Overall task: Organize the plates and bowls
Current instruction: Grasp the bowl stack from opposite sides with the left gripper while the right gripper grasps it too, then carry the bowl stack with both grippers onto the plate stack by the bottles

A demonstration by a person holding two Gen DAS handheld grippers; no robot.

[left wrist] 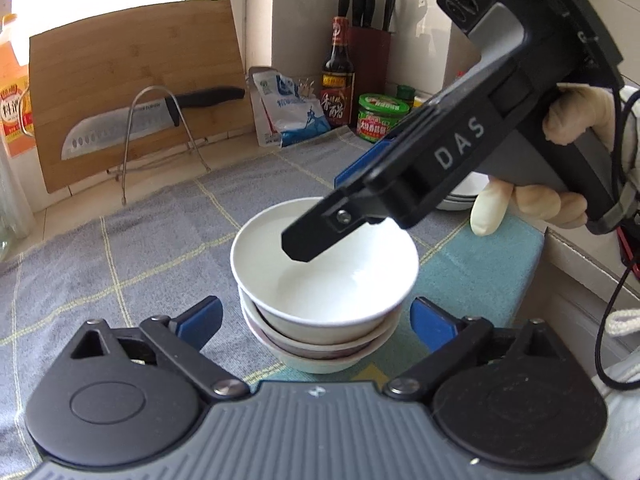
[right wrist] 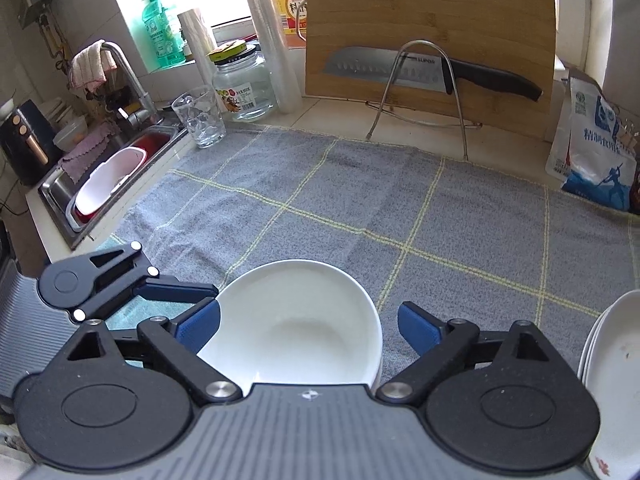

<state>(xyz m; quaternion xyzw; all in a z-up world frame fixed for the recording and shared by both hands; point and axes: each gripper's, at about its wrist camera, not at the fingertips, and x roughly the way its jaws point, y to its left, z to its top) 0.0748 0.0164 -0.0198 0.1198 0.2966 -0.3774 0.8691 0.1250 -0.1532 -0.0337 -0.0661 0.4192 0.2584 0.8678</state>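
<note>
On the grey checked cloth [right wrist: 360, 200] sits a stack of bowls [left wrist: 320, 320], white one on top. Left gripper [left wrist: 316, 322] is spread wide, one blue finger on each side of the stack, not touching. Right gripper [right wrist: 308, 326] is spread wide too, over the top bowl. Far right, white plates [right wrist: 616, 360] lie stacked.

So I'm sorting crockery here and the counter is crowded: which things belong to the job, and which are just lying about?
Job:
- stack of bowls
- stack of plates

Lying about:
- cutting board
- knife
- glass
- jar
- salt bag
- sauce bottle
- knife block
</note>
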